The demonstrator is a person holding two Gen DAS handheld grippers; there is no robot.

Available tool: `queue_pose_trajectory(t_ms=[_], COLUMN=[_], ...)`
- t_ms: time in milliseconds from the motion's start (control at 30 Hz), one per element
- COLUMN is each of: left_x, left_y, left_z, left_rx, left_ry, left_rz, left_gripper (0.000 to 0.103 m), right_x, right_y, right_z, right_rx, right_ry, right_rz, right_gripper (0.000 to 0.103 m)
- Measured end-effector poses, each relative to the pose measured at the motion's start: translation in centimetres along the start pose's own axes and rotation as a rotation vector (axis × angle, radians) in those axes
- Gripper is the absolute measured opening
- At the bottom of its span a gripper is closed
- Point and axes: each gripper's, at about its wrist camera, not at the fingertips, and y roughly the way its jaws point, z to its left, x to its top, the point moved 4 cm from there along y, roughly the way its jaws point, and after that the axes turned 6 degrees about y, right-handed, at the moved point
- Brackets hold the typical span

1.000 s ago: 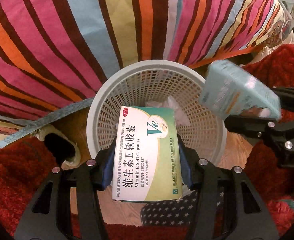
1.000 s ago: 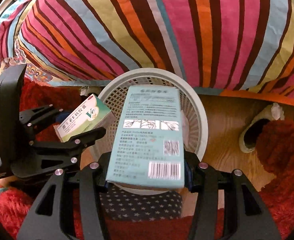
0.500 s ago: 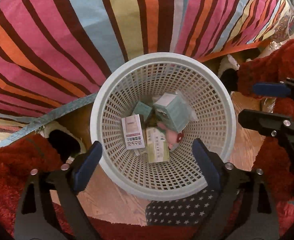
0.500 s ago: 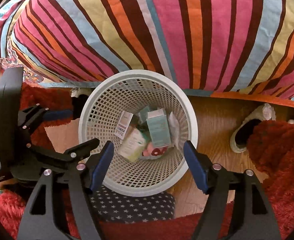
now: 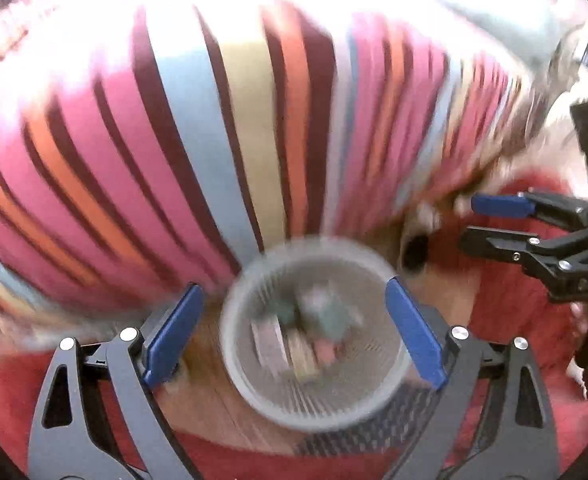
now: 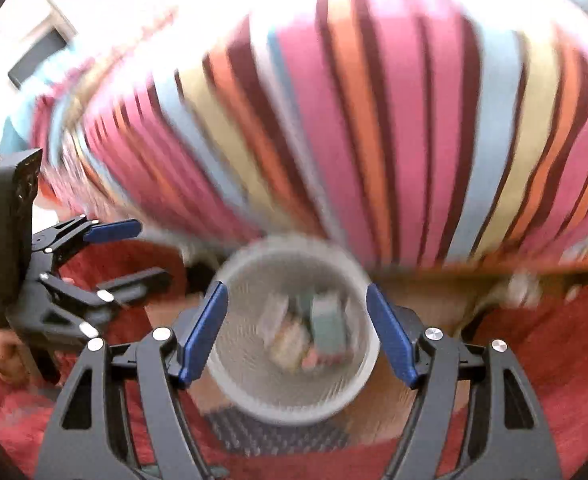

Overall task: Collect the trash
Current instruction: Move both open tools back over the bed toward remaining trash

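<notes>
A white mesh wastebasket (image 5: pixel 235 344) stands on the floor and holds several small boxes (image 5: pixel 326 316); both views are motion-blurred. It shows in the right wrist view (image 6: pixel 364 372) too, with the boxes (image 6: pixel 326 324) inside. My left gripper (image 5: pixel 294 320) is open and empty, raised above the basket. My right gripper (image 6: pixel 296 320) is open and empty above the basket as well. The right gripper appears at the right of the left wrist view (image 5: pixel 486 220), and the left gripper at the left of the right wrist view (image 6: pixel 133 252).
A striped bedspread (image 5: pixel 253 140) hangs behind the basket. A red shaggy rug (image 6: pixel 534 340) lies on the wooden floor around it. A star-patterned cloth (image 6: pixel 277 436) lies in front of the basket. A slipper (image 5: pixel 418 248) sits beside the basket.
A second ago each gripper held a box over the basket. Both opened and the boxes fell in. Now both grippers have risen away, and the basket looks smaller.
</notes>
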Motion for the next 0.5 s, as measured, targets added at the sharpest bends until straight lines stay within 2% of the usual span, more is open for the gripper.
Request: queue_pose_trajectory(t_ms=[67,133,200,267,400,500], left_x=[4.2,7.9,12.2,16.2,23.4,26.4], left_y=[-2.3,-3.1,-2.8,-1.7,2.6,6.0], left_z=[2.0,4.0,6.5,8.5,11.6,13.4], left_rx=[0.065,0.164,0.249,0.255,0.264,0.329], left_ry=[0.026,0.021,-0.027,-0.1,-0.241,-0.304], left_rz=[-0.104,-0.153,-0.18,-0.2,-0.194,-0.147], left_gripper=[0.09,0.09,0.09,0.09,0.09,0.09], right_x=[3.6,7.4,11.3,15.4,23.8,29.8], right_y=[-2.8,-4.6,-5.5,-5.7,-4.0,-0.7], right_z=[-0.4,-1.2,-1.9,-2.5,-3.3,-3.8], right_rx=[0.009,-0.015,-0.068,-0.125,-0.162,-0.213], right_ry=[-0.015,-0.024,-0.048,-0.068,-0.105,-0.147], right_rz=[-0.126,-0.227,-0.316,-0.393,-0.455,-0.429], right_gripper=[0.068,0.068,0.068,0.068,0.069,0.069])
